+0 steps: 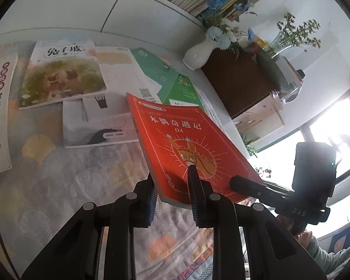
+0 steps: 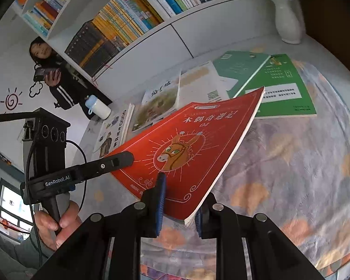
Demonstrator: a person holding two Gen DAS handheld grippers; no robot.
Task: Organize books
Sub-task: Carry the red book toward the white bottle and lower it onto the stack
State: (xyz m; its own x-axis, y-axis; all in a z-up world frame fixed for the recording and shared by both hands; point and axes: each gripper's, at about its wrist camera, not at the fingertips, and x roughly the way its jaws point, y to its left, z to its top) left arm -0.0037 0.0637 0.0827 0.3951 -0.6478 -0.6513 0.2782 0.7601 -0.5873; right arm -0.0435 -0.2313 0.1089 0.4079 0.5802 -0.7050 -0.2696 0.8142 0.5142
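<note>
A red paperback [image 1: 175, 135] with a donkey on its cover hangs tilted above the patterned tablecloth [image 1: 65, 186], held by both grippers at its near edge. My left gripper [image 1: 172, 186] is shut on the book's lower corner by the spine, one finger on the cover and one beneath. My right gripper [image 2: 179, 207] is shut on the same red book [image 2: 198, 140] at the corner by the page edge. The left gripper's finger [image 2: 119, 161] lies on the cover's left side in the right wrist view. The right gripper's finger [image 1: 245, 184] shows on the cover in the left wrist view.
Several books lie flat on the table: a rabbit picture book [image 1: 63, 74], a white one [image 1: 100, 126], green ones [image 2: 282, 88]. A white vase [image 2: 288, 21] and a brown cabinet [image 1: 238, 81] stand at the back. A filled bookshelf [image 2: 119, 23], a person [image 2: 53, 74] and a bottle [image 2: 98, 107] are on the left.
</note>
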